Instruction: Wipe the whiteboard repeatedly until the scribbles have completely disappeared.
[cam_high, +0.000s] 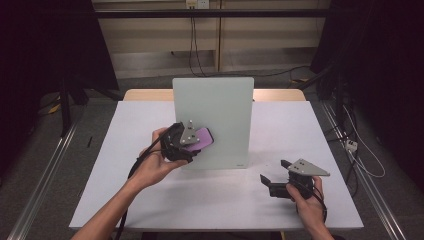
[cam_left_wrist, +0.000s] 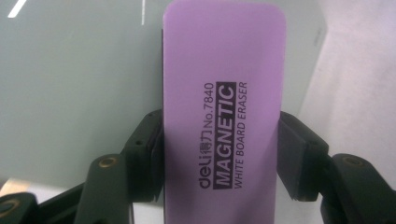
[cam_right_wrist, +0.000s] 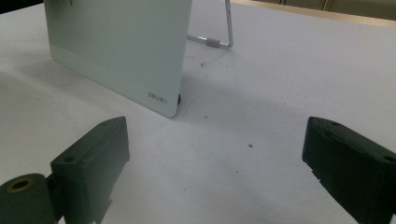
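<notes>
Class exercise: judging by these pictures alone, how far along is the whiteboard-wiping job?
Done: the purple eraser is picked up, clamped between the left gripper jaws. In hand: it is held up at the face of the upright whiteboard; whether it touches cannot be told. Left: any wiping, though no marks show on the board. The right gripper rests open and empty on the table.

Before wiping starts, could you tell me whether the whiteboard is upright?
Upright: the whiteboard stands on the table, propped by a wire stand behind.
</notes>
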